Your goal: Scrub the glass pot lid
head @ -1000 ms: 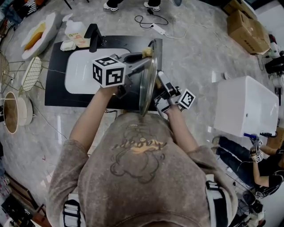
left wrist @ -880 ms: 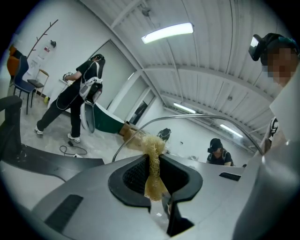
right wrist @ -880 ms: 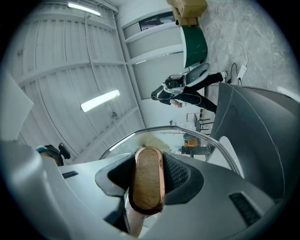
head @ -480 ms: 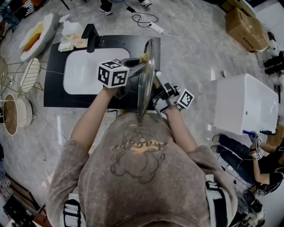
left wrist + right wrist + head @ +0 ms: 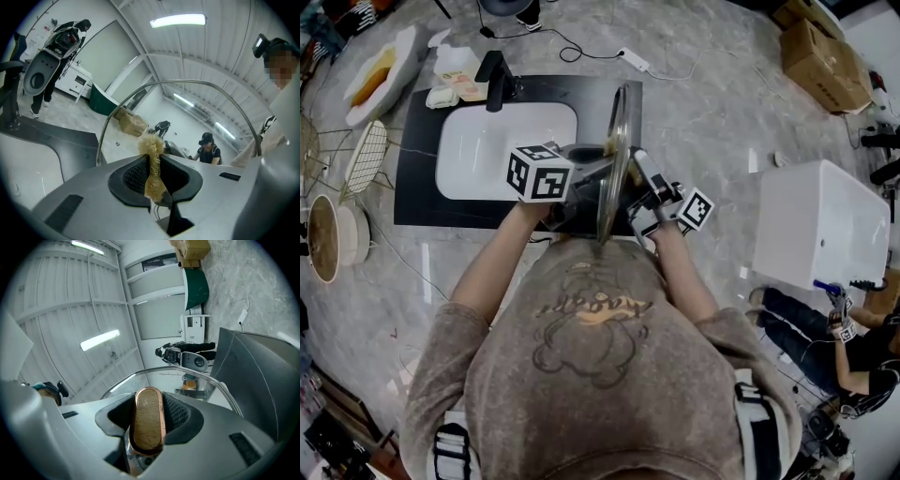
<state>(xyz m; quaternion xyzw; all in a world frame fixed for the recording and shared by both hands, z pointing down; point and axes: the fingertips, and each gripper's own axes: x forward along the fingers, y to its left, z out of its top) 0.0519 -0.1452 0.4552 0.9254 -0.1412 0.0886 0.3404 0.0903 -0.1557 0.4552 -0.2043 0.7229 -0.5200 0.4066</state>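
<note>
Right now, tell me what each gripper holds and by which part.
Left gripper: scrubber, pinched by its lower end. Right gripper: glass pot lid, by its wooden handle.

Bench: black top (image 5: 417, 202), a white sink basin (image 5: 502, 150) set into it.
On bench: black faucet (image 5: 494, 80) at the far rim, with a small pale dish (image 5: 443, 97) just beside it.
Floor: grey marbled (image 5: 703, 112), carrying a power strip (image 5: 635, 62), cardboard boxes (image 5: 816, 52) and a white cabinet (image 5: 820, 230).

Glass lid (image 5: 617, 141) upright beside sink (image 5: 478, 150)
</note>
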